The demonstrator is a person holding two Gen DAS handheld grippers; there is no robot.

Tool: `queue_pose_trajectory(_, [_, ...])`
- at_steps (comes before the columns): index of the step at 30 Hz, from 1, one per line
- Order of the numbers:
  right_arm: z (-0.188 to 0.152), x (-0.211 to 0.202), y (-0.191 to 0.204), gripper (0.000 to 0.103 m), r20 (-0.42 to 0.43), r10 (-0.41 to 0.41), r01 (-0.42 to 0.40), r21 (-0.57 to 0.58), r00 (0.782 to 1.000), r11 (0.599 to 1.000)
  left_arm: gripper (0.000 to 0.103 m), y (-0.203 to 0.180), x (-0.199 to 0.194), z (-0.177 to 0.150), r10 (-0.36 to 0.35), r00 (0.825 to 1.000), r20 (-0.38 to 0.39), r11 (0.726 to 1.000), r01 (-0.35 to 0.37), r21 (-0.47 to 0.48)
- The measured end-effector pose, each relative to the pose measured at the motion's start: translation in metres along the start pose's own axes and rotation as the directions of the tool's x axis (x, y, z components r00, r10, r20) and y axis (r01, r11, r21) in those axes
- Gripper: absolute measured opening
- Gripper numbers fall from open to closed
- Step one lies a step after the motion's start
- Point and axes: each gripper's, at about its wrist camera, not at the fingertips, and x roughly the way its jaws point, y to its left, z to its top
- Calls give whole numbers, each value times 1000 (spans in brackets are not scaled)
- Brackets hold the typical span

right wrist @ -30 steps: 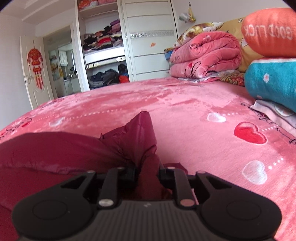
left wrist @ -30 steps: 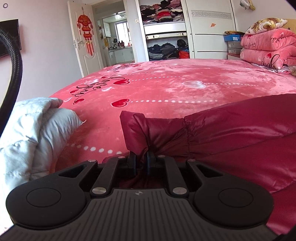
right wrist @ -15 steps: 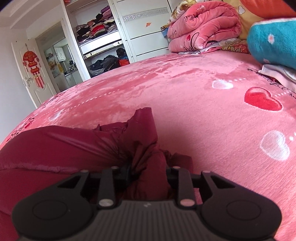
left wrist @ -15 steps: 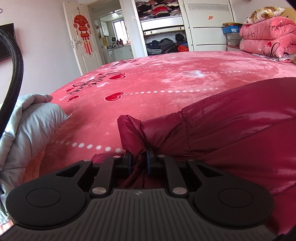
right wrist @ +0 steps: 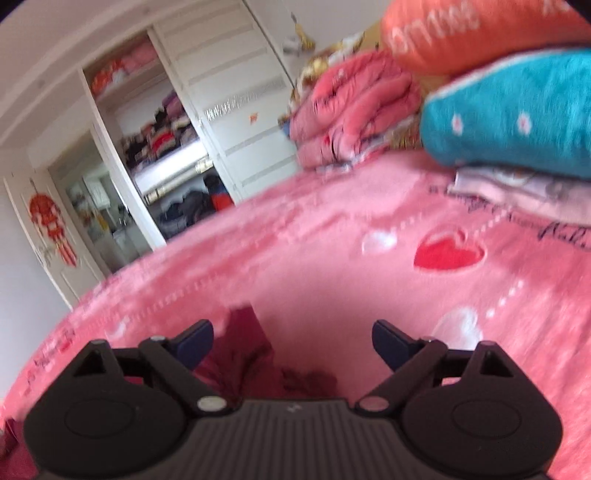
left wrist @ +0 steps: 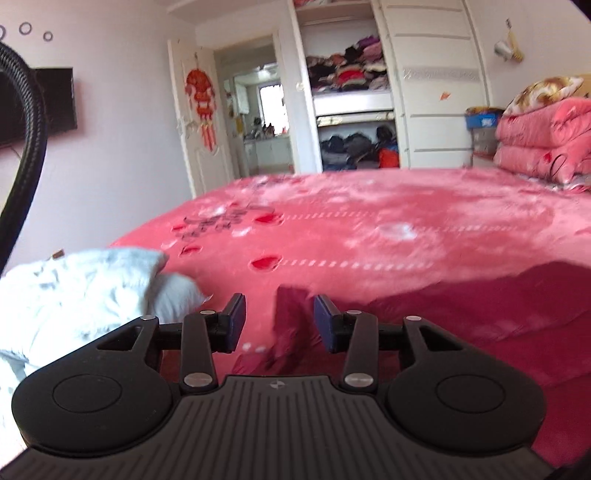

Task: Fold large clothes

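Fingers of the left gripper [left wrist: 279, 320] are seen parted and opening in the lower middle of the left wrist view, two blue pads [left wrist: 236, 321] facing each other. A corner of the dark red jacket [left wrist: 480, 306] stands up in the gap between them, nearer the right pad; contact with either pad cannot be made out, and nothing is seen to be pinched. From that corner the jacket is spread toward the lower right of the frame, lying on the pink bedspread [left wrist: 369, 221]. One pale grey garment [left wrist: 85, 291] is heaped at the lower left, just beside the left finger. One black hose [left wrist: 26, 122] is curved down the left edge.

In the right wrist view, the right gripper [right wrist: 292, 341] is shown with its two fingers spread wide and opening. A bunched edge of the jacket [right wrist: 243, 350] lies low in the gap, close to the left finger [right wrist: 194, 341] and well apart from the right one; it is not gripped. The picture is blurred and tilted. Farther out, one red heart and two white hearts are counted on the bedspread [right wrist: 332, 251]. At the upper right, one teal cushion [right wrist: 517, 110] is stacked under one orange cushion [right wrist: 480, 26], with folded pink quilts [right wrist: 351, 110] to their left. One white wardrobe [right wrist: 229, 110] with open shelves fills the upper left.
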Motion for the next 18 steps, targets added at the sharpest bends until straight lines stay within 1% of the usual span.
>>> queue_pose_trajectory(2, [8,-11,13,93,38,50,-49,-25,998,998,52,-18,-9,10,-50,999,8,999,50,-8])
queue_pose_trajectory(4, [10,-16,33,93,38,114,-113,-47,993,993,52,-40,-12,18,-125,992,-8,992,125,-31])
queue_pose_trajectory(5, [9,-17,42,93,27,151,-150,-52,988,987,52,-52,-11,20,-153,988,-14,988,152,-38])
queue_pose_trajectory(7, [4,-15,61,95,-7,220,-220,-80,976,972,52,-77,-7,22,-185,982,-26,982,184,-37])
queue_pose_trajectory(9, [-4,-8,77,95,-46,250,-254,-126,967,959,52,-99,1,21,-219,975,-49,975,217,-42])
queue_pose_trajectory(11, [-14,1,87,95,-87,249,-260,-153,965,953,52,-116,15,17,-251,964,-89,968,248,-43])
queue_pose_trajectory(12, [-19,7,90,95,-115,251,-268,-160,961,950,52,-123,21,14,-255,961,-108,967,252,-44])
queue_pose_trajectory(13, [-25,13,92,95,-141,250,-273,-173,958,946,52,-129,28,11,-253,959,-126,967,250,-43])
queue_pose_trajectory(15, [-35,25,93,95,-174,223,-256,-199,959,946,52,-134,42,5,-247,957,-155,969,241,-52])
queue_pose_trajectory(18, [-51,41,88,95,-222,181,-231,-224,958,947,51,-132,58,1,-245,954,-175,969,234,-80])
